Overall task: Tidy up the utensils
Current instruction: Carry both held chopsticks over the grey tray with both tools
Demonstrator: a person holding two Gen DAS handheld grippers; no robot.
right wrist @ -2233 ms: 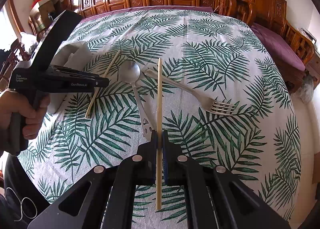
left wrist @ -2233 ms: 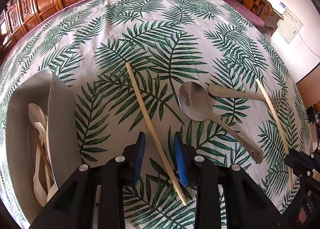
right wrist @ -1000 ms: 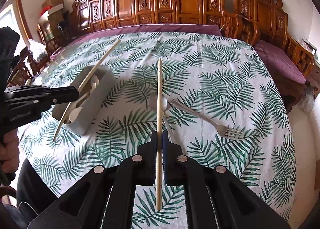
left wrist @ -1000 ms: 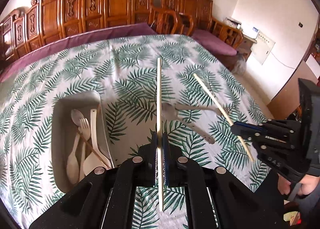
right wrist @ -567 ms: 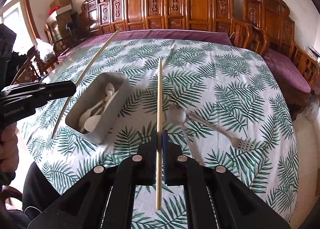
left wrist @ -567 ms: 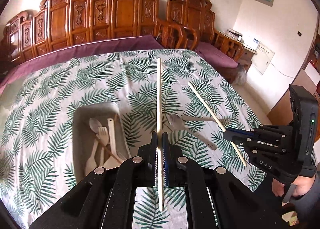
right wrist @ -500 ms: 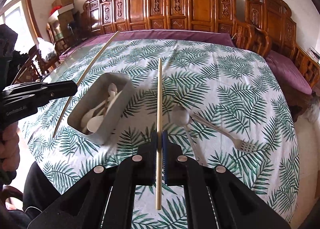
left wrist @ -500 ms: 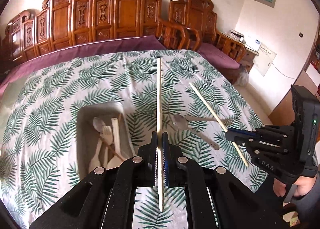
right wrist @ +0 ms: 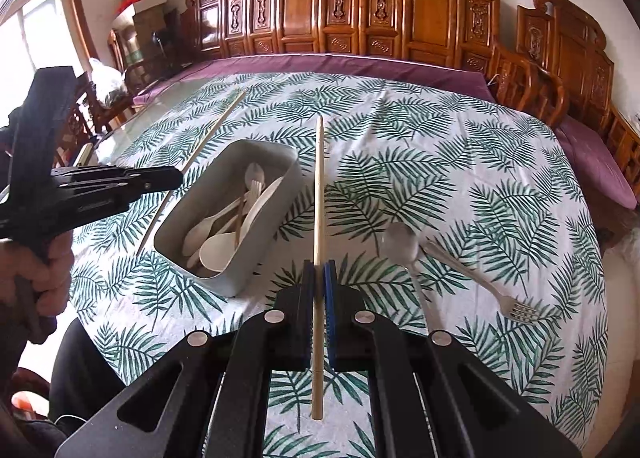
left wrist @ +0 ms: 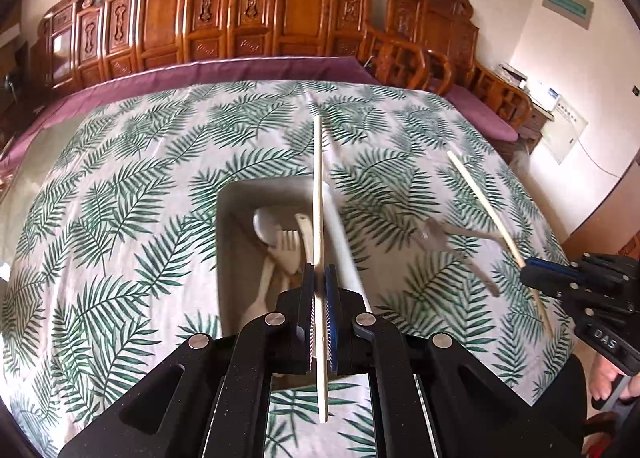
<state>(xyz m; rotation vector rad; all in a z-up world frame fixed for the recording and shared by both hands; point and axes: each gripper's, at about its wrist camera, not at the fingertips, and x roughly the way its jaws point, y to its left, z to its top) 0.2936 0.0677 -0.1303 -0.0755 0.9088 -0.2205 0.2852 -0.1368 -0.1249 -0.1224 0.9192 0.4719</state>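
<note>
My left gripper is shut on a wooden chopstick and holds it in the air over the grey utensil box. The box holds several pale wooden spoons and a fork. My right gripper is shut on a second chopstick, raised above the table just right of the box. A metal spoon and a metal fork lie on the cloth to the right. The left gripper shows at the left of the right wrist view, the right gripper at the right of the left wrist view.
The table has a palm-leaf cloth over a purple one. Carved wooden chairs line the far side and the right. The person's hand holds the left gripper's grip at the near left.
Both grippers picked up a chopstick each and lifted. The left gripper has moved to the left until it is over the box. The right gripper stays raised.
</note>
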